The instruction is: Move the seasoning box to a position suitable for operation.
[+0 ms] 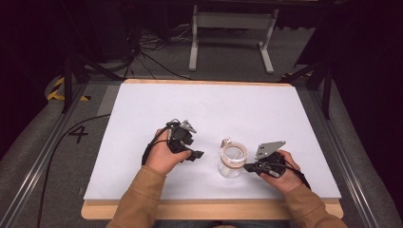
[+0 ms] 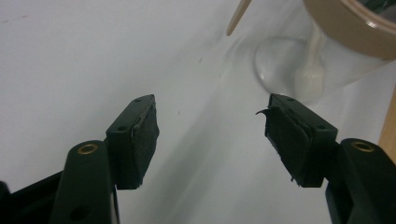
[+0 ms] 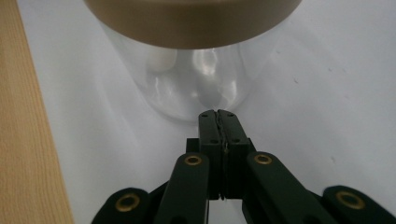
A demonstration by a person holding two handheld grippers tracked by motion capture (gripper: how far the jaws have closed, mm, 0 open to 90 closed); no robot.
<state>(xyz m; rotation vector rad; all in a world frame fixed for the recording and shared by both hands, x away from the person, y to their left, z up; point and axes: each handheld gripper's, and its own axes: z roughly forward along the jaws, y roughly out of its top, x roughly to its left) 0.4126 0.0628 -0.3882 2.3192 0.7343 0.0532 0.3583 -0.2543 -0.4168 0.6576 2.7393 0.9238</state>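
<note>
Nearest the lens in the right gripper view, our right gripper (image 3: 218, 114) has its two black jaws pressed flat together with nothing between them; their tips sit just at the foot of the glass jar (image 3: 191, 88). The jar stands upright on the white table sheet (image 1: 142, 109), near the front edge, and carries a tan band round its rim. A white spoon (image 2: 310, 70) stands inside it, handle leaning out over the rim. In the left gripper view, our left gripper (image 2: 210, 130) has its jaws spread wide and holds nothing. It is to the jar's left, apart from it. The wooden table edge (image 3: 28, 140) runs beside the sheet.
</note>
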